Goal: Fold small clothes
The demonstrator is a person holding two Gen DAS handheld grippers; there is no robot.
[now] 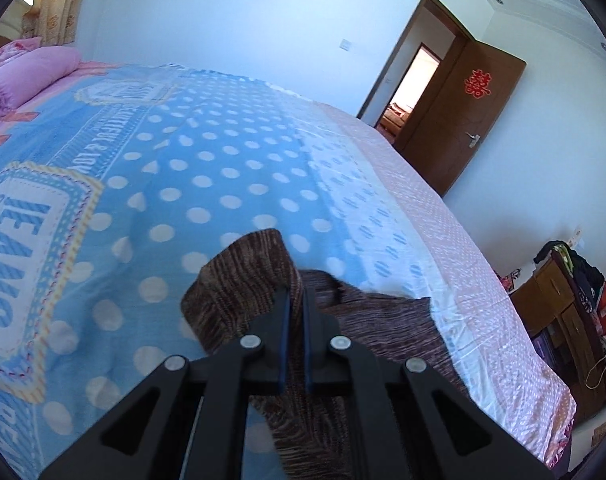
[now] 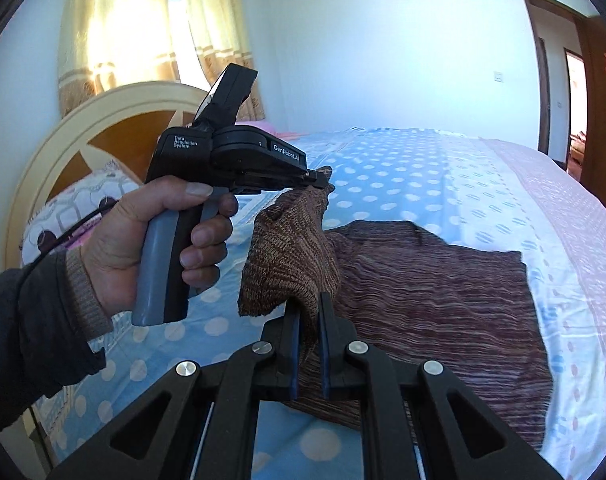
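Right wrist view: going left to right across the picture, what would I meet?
Headboard → hand holding the left tool → lifted sweater edge → flat part of the sweater → pink bedsheet border → door.

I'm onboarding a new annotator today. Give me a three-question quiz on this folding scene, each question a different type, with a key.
1. True or false: the left gripper and the right gripper are both shut on the sweater.
2. Multiple choice: the sweater's body lies on A) a wooden floor, B) the bedspread, C) a chair.
3. Fill in: in the right wrist view, the left hand holds the left gripper's ____ handle.

Key: 1 true; 2 B; 3 grey.
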